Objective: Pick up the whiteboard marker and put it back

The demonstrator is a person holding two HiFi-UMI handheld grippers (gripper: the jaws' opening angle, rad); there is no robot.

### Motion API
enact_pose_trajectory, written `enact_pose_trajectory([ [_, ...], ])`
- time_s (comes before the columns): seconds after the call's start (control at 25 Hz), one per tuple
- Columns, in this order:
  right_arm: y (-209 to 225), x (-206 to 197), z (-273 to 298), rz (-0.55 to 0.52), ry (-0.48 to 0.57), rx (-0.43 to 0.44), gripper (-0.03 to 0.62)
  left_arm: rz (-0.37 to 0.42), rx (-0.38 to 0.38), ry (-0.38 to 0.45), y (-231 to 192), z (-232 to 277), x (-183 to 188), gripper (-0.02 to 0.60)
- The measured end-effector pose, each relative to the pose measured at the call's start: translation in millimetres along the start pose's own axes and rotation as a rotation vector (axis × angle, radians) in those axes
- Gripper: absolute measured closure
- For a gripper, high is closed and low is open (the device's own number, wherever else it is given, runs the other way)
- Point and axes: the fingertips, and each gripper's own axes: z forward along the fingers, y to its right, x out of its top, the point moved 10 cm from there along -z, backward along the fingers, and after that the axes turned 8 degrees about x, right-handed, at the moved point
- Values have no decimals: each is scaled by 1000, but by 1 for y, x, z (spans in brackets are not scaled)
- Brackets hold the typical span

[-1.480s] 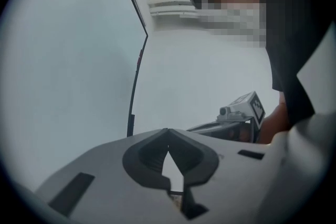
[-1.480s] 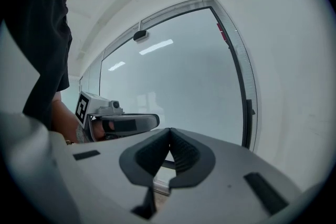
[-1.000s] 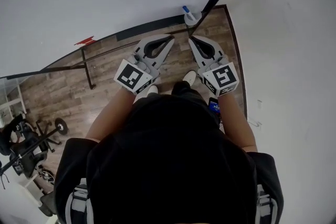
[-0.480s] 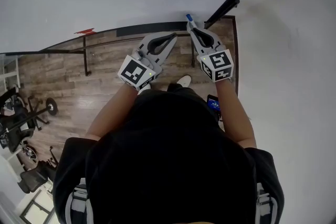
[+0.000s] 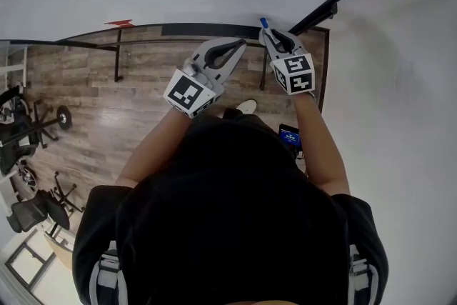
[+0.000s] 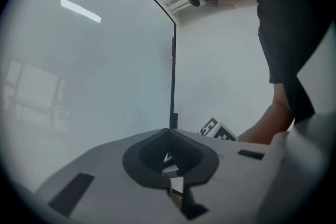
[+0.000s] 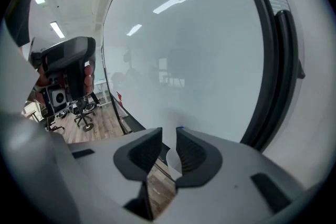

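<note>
The right gripper (image 7: pixel 168 135) has its jaws a narrow way apart. They have just been opening, and nothing is pinched between the pads. Through the gap shows the pale curve of a white cup (image 7: pixel 172 159), mostly covered by the jaws. A sliver of blue just over one jaw tip is the whiteboard marker (image 7: pixel 180 127) (only its cap can be made out). In the head view the same blue cap pokes up just beyond the gripper's tips, and the cup is hidden behind the gripper. Whether the marker's barrel stands inside the cup cannot be seen. The left gripper (image 6: pixel 169 132) is closed, tips touching, empty, and held near the right one. Ahead of both rises the glossy whiteboard (image 7: pixel 194 60) in its black frame (image 7: pixel 286 76). A wooden floor (image 5: pixel 86 96) lies below, with office chairs (image 7: pixel 83 113) small and cut off at the edge.
</note>
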Motion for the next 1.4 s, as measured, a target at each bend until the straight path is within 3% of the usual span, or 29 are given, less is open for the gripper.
enact_pose_trajectory([
  [0.28,15,-3,20,-21,-53,28,474,2,55,-4,0,-4,2,578],
  [0.8,25,-9,53,-61,-119,12,471,-5,131,-15,-14,-14,-2,578],
  [1.12,23,-13,63,-113,-146,-48,511,-7,137,-10,-16,-17,1,578],
  [1.4,22,-8,54,-83,-90,-52,531,1,132,-12,-20,-27,1,578],
])
